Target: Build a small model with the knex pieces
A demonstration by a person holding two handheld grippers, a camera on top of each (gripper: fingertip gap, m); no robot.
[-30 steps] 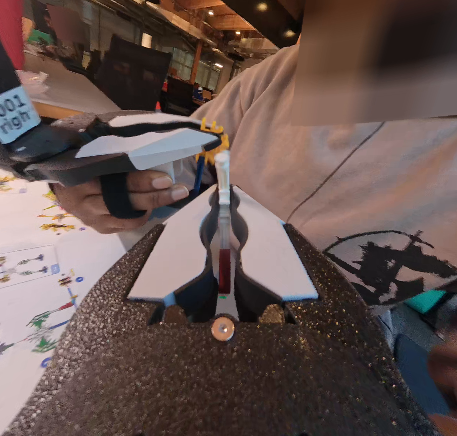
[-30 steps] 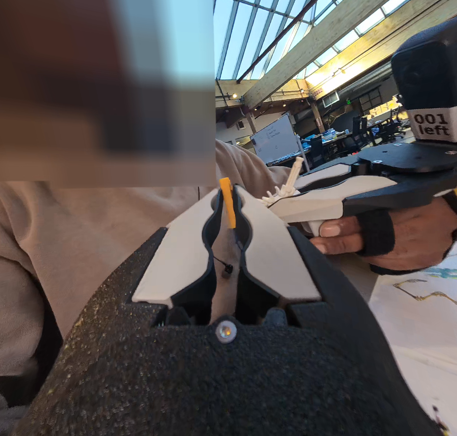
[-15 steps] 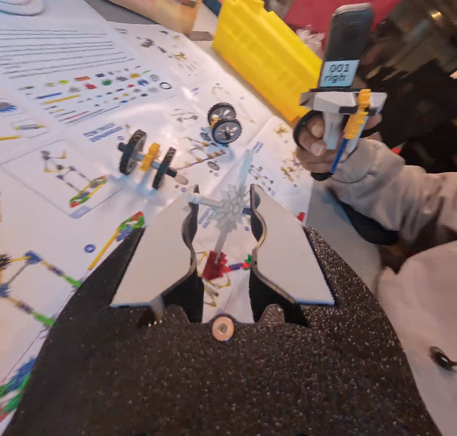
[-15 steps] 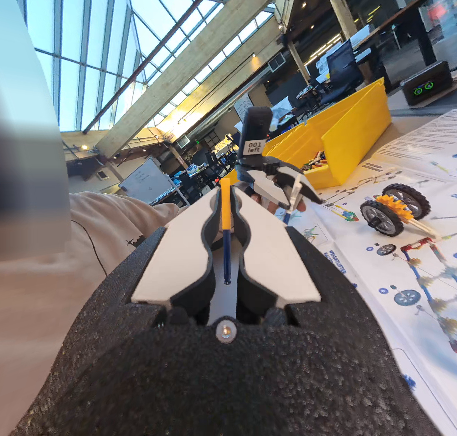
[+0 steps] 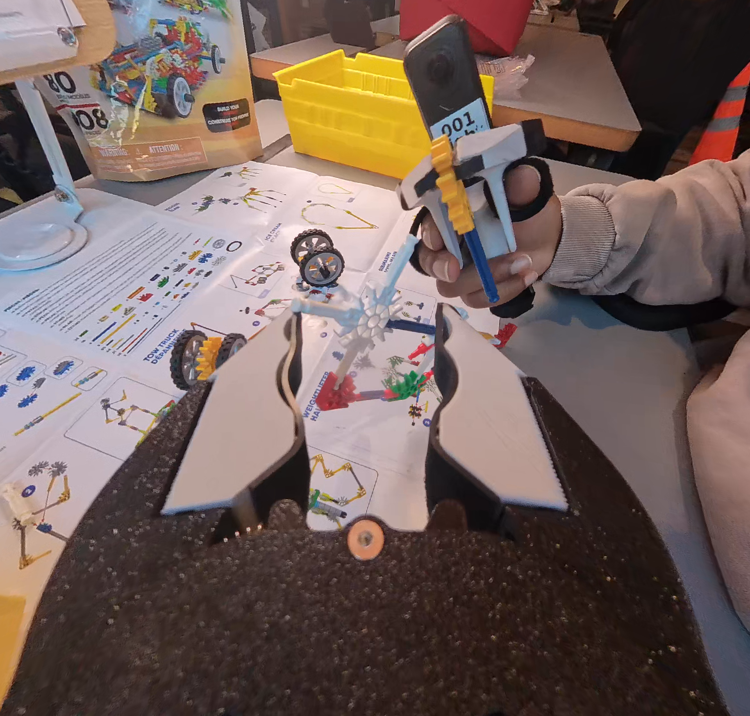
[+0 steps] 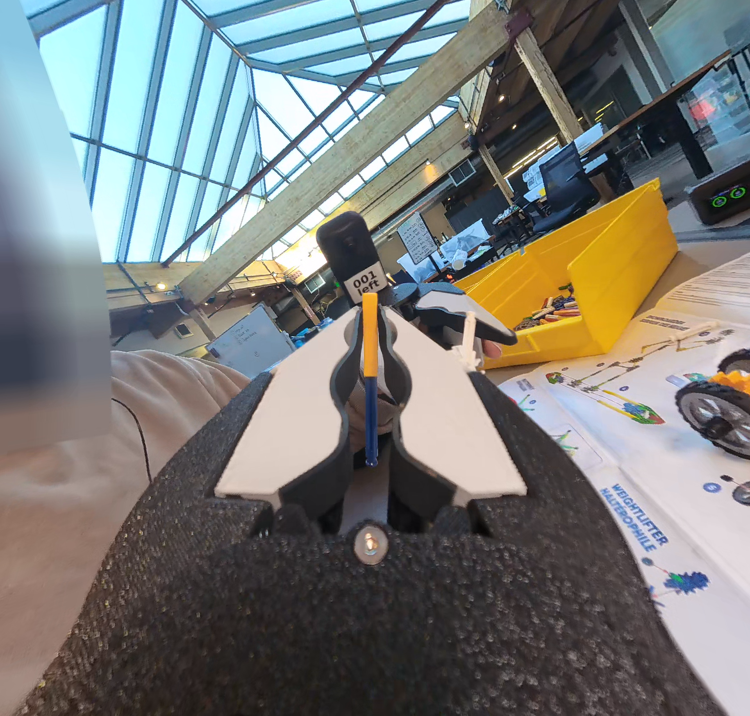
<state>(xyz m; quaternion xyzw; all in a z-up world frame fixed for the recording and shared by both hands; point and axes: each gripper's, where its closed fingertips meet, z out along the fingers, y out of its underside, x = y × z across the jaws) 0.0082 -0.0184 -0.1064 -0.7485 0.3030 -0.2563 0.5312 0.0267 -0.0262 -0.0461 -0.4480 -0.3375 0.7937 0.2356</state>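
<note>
Hub (image 5: 371, 317): white snowflake connector with white rods plugged in and a red connector (image 5: 335, 394) on its lower rod. It sits between the left gripper's fingertips, unclamped. Whether it rests on the sheet cannot be told.
Sheet (image 5: 121, 274): printed, spread below and ahead of both grippers.
Box (image 5: 162, 67): standing far ahead-left of the left gripper.
Bin (image 5: 349, 116): yellow, far ahead of the left gripper; loose parts inside.
Left gripper (image 5: 367, 319): jaws spread wide, gripping nothing.
Right gripper (image 6: 370, 315): jaws closed on a yellow gear (image 6: 369, 331) fitted with a blue rod (image 6: 370, 424); raised ahead-right of the left gripper.
Wheel pair (image 5: 318, 256): on the sheet, ahead of the left gripper.
Axle set (image 5: 203, 357): two wheels with a yellow gear between them, just beside the left gripper's left finger.
</note>
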